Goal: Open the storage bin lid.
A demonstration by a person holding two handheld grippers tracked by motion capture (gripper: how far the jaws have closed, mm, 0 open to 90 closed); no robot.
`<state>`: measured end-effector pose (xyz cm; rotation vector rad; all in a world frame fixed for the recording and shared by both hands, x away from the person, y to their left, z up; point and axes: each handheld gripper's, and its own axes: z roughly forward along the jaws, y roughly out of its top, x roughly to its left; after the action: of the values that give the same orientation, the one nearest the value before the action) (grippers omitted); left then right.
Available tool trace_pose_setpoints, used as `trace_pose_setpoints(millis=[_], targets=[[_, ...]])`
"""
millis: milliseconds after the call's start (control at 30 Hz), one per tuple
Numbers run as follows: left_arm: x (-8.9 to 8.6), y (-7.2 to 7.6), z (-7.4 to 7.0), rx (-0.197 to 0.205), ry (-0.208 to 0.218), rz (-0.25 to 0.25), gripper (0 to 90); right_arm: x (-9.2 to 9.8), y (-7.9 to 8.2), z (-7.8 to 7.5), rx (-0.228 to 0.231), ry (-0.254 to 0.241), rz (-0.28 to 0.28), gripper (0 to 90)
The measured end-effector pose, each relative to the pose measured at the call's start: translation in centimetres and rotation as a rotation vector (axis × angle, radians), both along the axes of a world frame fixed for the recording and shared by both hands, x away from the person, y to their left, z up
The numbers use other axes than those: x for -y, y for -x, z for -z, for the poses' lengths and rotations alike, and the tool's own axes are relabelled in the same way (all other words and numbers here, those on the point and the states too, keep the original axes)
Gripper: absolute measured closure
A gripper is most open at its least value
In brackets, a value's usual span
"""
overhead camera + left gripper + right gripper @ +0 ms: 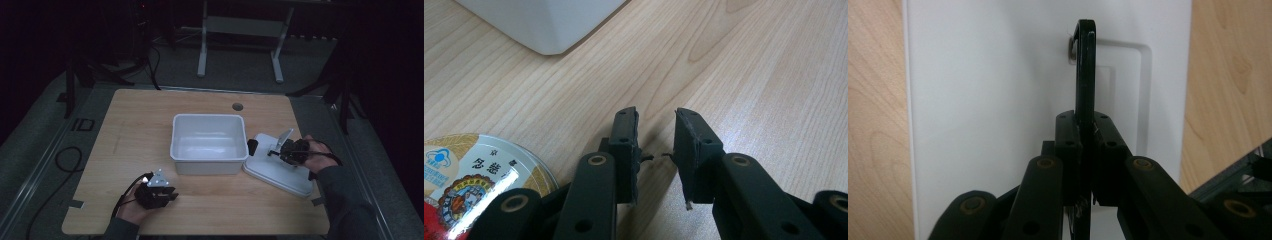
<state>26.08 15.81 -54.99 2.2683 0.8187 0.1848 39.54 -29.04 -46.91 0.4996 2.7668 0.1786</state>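
My right gripper (286,152) hangs over a flat white lid (280,176) lying to the right of the white bin (208,159). In the right gripper view its jaws are shut on a thin black flat piece (1084,75), seen edge-on. The piece reaches forward over the lid (988,100), beside a recessed rectangle in it. My left gripper (170,194) rests low near the table's front edge. Its jaws stand a little apart over bare wood, with nothing between the pads (626,145).
A round printed tin (469,170) lies close beside my left gripper. A corner of the white bin (544,25) shows ahead of that gripper. A small dark object (252,146) sits at the bin's right side. The wooden table (140,125) ends just past the lid.
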Motion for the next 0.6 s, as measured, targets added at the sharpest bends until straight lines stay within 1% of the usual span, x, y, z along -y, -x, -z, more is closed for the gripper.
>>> trace_pose_setpoints(millis=[100, 200, 400, 500, 600], targets=[[0.0, 0.0, 0.0, 0.000, 0.000, 0.000, 71.3, -0.1, 0.0, 0.2, -0.005, -0.002, 0.000, 83.7], [0.0, 0.0, 0.0, 0.000, 0.000, 0.000, 71.3, -0.1, 0.2, 0.3, -0.012, -0.015, -0.004, 82.7], [0.0, 0.0, 0.0, 0.000, 0.000, 0.000, 71.2, -0.2, 0.4, -0.2, -0.020, -0.061, -0.010, 69.0], [0.0, 0.0, 0.0, 0.000, 0.000, 0.000, 71.2, -0.1, 0.4, -0.5, -0.024, -0.090, -0.002, 64.4], [0.0, 0.0, 0.0, 0.000, 0.001, 0.000, 71.2, -0.2, 0.5, -0.8, -0.016, -0.102, -0.001, 61.8]])
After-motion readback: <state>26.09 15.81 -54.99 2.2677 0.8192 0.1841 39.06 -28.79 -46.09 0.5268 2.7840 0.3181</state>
